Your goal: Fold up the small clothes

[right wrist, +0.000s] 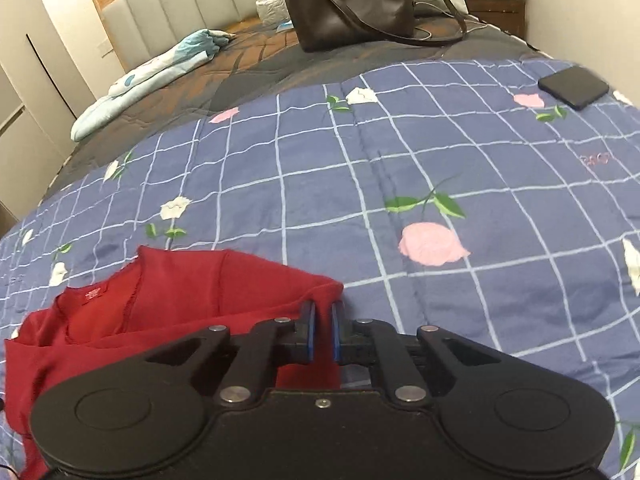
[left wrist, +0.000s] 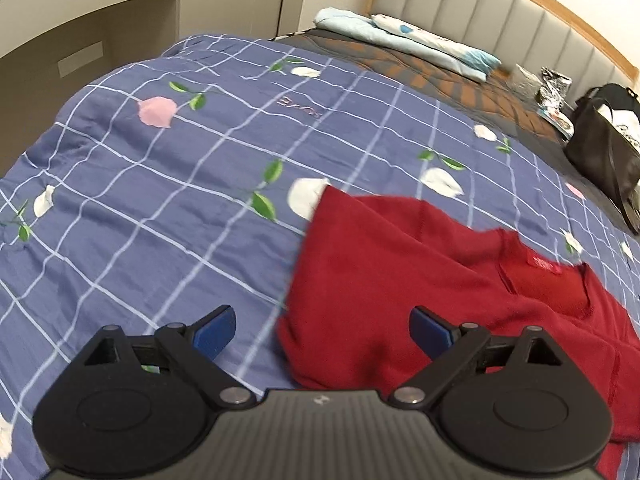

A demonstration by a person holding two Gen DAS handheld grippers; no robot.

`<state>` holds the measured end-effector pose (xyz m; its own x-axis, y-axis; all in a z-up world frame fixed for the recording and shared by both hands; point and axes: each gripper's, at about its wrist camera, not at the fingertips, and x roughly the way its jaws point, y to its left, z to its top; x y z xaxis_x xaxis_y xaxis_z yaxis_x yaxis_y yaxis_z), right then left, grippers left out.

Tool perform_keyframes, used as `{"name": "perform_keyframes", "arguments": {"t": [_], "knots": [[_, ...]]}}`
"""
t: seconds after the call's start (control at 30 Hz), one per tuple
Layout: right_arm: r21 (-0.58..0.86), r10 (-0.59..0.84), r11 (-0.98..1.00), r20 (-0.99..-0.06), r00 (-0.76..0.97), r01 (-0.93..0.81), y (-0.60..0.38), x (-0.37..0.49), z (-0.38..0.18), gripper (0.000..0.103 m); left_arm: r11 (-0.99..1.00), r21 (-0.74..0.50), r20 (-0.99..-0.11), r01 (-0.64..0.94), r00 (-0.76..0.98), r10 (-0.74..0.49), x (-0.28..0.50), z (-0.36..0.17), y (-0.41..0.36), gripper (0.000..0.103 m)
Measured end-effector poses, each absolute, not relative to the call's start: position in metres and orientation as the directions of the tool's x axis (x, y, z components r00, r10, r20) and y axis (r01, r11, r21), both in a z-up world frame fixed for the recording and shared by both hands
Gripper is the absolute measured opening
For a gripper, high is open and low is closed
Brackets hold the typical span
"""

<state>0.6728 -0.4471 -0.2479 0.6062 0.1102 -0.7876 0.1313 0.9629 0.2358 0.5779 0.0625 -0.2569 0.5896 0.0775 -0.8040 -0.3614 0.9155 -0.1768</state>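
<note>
A small dark red garment (left wrist: pixel 400 272) lies rumpled on the blue checked quilt (left wrist: pixel 160 180), its neckline and label facing up. In the left wrist view my left gripper (left wrist: pixel 322 316) stands wide open just above the garment's left edge, with that edge between the blue pads and no contact. In the right wrist view the garment (right wrist: pixel 180 288) lies at the lower left. My right gripper (right wrist: pixel 323 310) is shut on its right-hand corner, and red cloth shows between the blue pads.
The quilt (right wrist: pixel 360 160) has flower prints. A black phone (right wrist: pixel 574 87) lies on it at the far right. A dark shoulder bag (right wrist: pixel 352 4), a folded light blue blanket (right wrist: pixel 152 72) and a padded headboard (left wrist: pixel 520 20) are at the bed's far end.
</note>
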Motion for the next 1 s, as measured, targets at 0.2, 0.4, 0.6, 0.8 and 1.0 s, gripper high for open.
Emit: {"name": "perform_keyframes", "arguments": {"t": [0.2, 0.4, 0.6, 0.8, 1.0], "knots": [[0.166, 0.052, 0.977, -0.792, 0.608, 0.132, -0.436, 0.665, -0.246, 0.025, 0.895, -0.225, -0.835, -0.386, 0.550, 0.027, 0.587, -0.267, 0.085, 0.091], [0.162, 0.101, 0.986, -0.741, 0.664, 0.031, -0.408, 0.631, -0.230, 0.061, 0.894, -0.242, -0.840, -0.376, 0.543, 0.001, 0.588, -0.273, 0.090, 0.087], [0.220, 0.279, 0.960, -0.752, 0.597, -0.171, -0.353, 0.618, -0.241, 0.057, 0.881, -0.305, -0.851, -0.363, 0.519, -0.081, 0.587, -0.282, 0.093, 0.062], [0.264, 0.307, 0.952, -0.802, 0.512, -0.157, -0.312, 0.628, -0.266, 0.023, 0.896, -0.311, -0.847, -0.318, 0.521, -0.109, 0.588, -0.277, 0.096, 0.009], [0.223, 0.260, 0.965, -0.805, 0.533, -0.134, -0.303, 0.623, -0.261, 0.001, 0.874, -0.340, -0.824, -0.347, 0.558, -0.098, 0.579, -0.271, 0.108, 0.008]]}}
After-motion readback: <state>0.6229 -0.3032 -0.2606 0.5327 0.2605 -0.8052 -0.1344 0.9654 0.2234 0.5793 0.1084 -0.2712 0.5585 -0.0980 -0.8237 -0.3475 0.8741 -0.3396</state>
